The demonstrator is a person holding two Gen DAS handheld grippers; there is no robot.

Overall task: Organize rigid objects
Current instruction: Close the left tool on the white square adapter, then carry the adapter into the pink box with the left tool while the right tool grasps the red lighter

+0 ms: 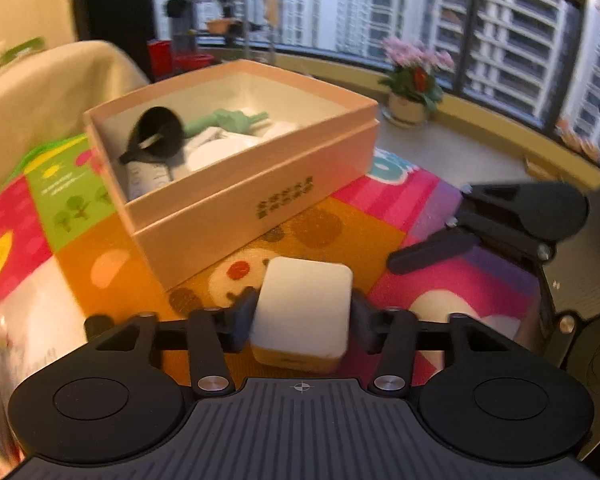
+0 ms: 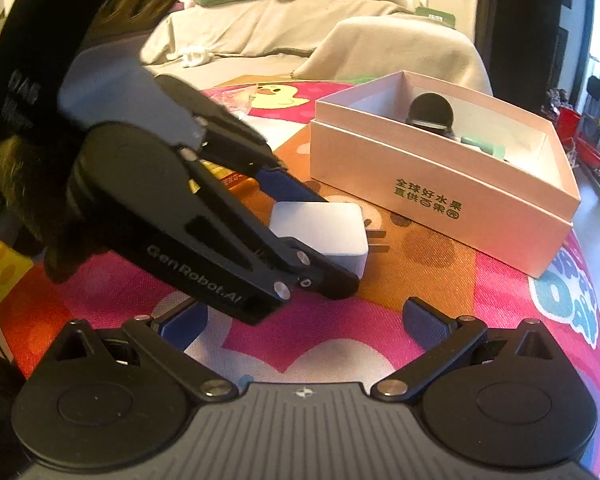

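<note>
My left gripper [image 1: 302,314] is shut on a white charger block [image 1: 303,310], close to the colourful mat. In the right wrist view the left gripper [image 2: 300,236] clamps the same charger [image 2: 324,232], its prongs pointing toward the pink cardboard box [image 2: 440,196]. The box [image 1: 260,196] lies just beyond the charger and holds a black round object [image 1: 158,132], a green piece [image 1: 228,118] and white items [image 1: 220,152]. My right gripper [image 2: 306,320] is open and empty, low over the mat, behind the left gripper. It also shows in the left wrist view [image 1: 452,240].
A colourful play mat [image 2: 500,320] covers the round table. A sofa with a beige cover [image 2: 280,28] stands behind. A potted flower [image 1: 414,76] sits on the window ledge. A shelf rack [image 1: 228,20] stands by the window.
</note>
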